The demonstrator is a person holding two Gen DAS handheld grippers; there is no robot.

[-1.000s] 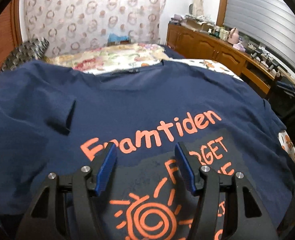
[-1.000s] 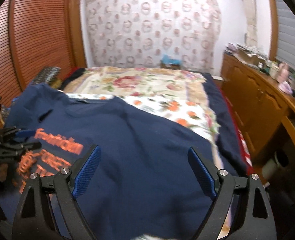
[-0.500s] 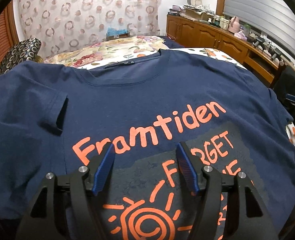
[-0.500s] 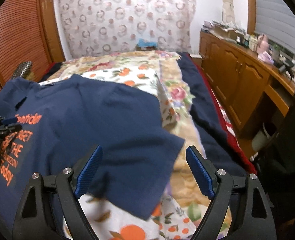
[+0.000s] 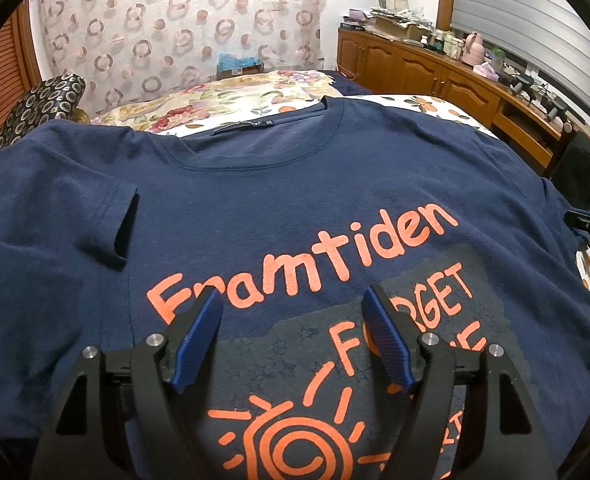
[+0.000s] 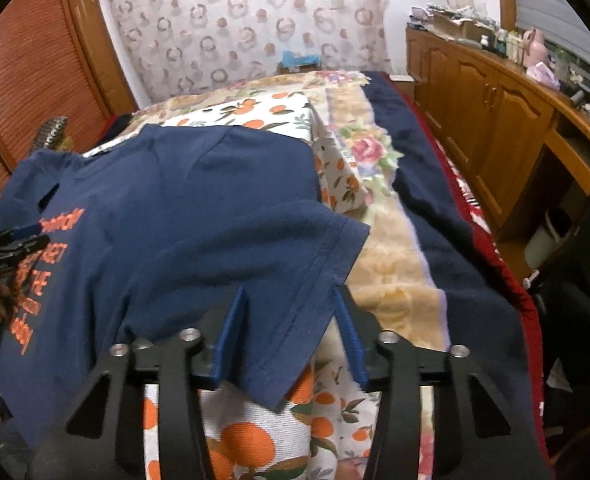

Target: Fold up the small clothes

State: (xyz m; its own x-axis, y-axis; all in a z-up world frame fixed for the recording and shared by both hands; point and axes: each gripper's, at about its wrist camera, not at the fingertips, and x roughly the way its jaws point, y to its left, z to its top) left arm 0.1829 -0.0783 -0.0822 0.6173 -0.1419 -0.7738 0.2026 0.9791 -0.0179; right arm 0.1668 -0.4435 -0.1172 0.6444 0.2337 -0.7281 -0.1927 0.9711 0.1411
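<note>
Bedroom, bed with orange-print cover (image 6: pixel 255 440): navy cotton T-shirt with orange lettering (image 5: pixel 295 208) spread flat, front up. Right gripper (image 6: pixel 291 334) fingers apart, straddling sleeve hem (image 6: pixel 315 276); pinch hem fully before folding inward. Left gripper (image 5: pixel 293 340) fingers apart above print.

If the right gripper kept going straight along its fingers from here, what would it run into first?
Most likely the navy T-shirt's sleeve: the right gripper is open with the sleeve's hemmed edge lying between its fingers. Whether cloth already touches a pad is unclear. Beyond the sleeve lies the floral bedspread.
</note>
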